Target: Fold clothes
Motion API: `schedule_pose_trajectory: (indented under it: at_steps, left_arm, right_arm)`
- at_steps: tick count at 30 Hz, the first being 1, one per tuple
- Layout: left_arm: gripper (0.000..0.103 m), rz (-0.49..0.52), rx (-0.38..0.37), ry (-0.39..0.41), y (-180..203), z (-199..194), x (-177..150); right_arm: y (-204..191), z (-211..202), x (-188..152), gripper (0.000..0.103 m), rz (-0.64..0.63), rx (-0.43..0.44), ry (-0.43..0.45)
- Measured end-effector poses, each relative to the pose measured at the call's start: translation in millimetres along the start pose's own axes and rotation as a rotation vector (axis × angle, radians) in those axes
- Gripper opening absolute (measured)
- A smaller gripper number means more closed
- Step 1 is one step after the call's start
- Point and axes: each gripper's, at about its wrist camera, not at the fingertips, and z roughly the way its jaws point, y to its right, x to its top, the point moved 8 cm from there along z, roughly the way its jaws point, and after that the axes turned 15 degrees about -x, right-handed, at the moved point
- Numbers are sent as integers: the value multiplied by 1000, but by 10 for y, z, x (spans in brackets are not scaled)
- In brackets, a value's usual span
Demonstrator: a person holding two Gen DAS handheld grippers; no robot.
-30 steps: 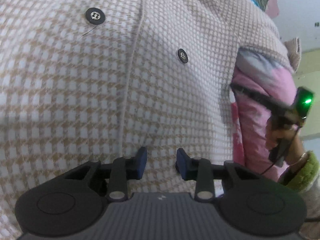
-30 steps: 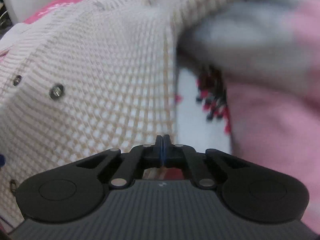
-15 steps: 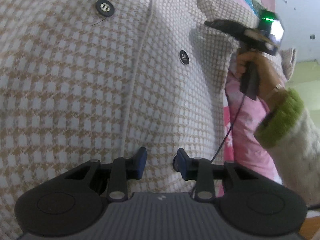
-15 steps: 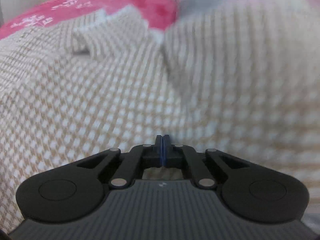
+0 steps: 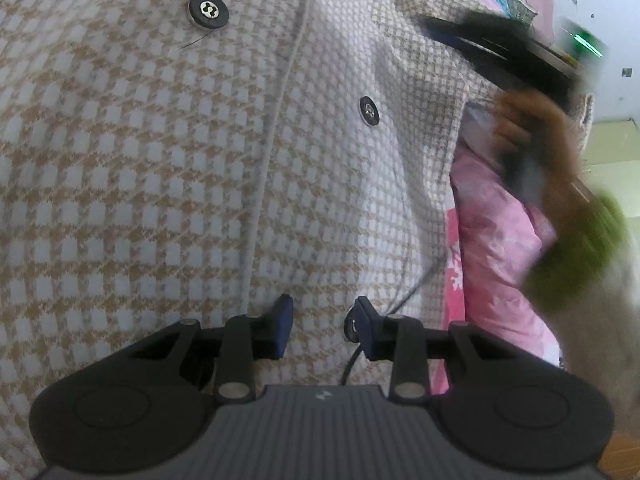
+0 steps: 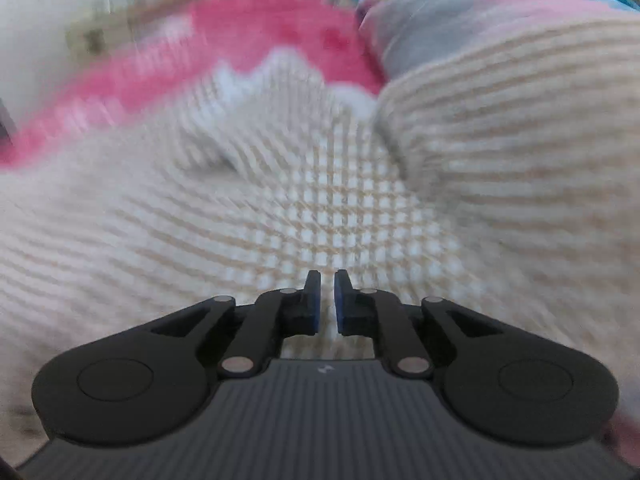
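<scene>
Jacket (image 5: 160, 200), three buttons (image 5: 208, 9), two grippers (image 5: 323, 322)

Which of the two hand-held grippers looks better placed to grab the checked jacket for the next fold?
Probably the left hand-held gripper: its jaws stand open just above the beige-and-white houndstooth jacket, near its right edge. The right hand-held gripper is only narrowly parted, blurred with motion over the jacket.

Coarse woven houndstooth jacket (image 5: 168, 168) cloth
</scene>
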Motion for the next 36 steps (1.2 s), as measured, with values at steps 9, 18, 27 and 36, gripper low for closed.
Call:
schedule_pose_trajectory:
  at_steps: [9,18,27,36]
  left_arm:
    - [36,-35,13,47,-20,-82,-50]
    - [39,-52,96,138,100,-73,-106]
    - [39,-80,97,162,127,-133,-114]
    - [42,-91,98,162,210,-326,-80]
  right_arm:
    - [1808,-2033,511,75,47,-483,475]
    - [2177,-1225,836,57,-106,-596,294]
    - [1648,-2337,943,10,7,-84,541]
    - [-124,-2442,-1217,11,-990,449,358]
